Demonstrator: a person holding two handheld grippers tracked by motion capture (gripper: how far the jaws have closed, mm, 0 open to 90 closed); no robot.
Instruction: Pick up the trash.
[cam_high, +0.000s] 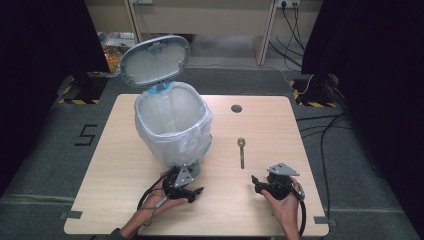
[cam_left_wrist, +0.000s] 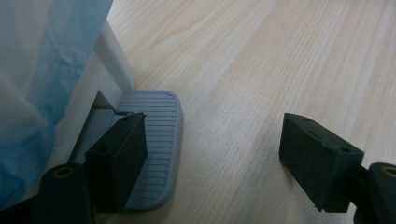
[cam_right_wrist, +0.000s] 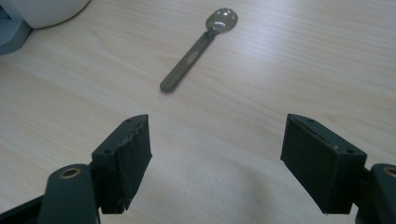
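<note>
My left gripper, jaws spread, presses the bin pedal lower left; lid up. Right gripper spread, empty; spoon upper centre unpicked.

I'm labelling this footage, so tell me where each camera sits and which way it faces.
High view: above the person's table edge, facing forward and down on the pedal bin, spoon, both hands.
Left gripper view: on the left gripper, facing the bin's pedal; one jaw over it.
Right gripper view: on the right gripper, facing the spoon, shared with the high view.
</note>
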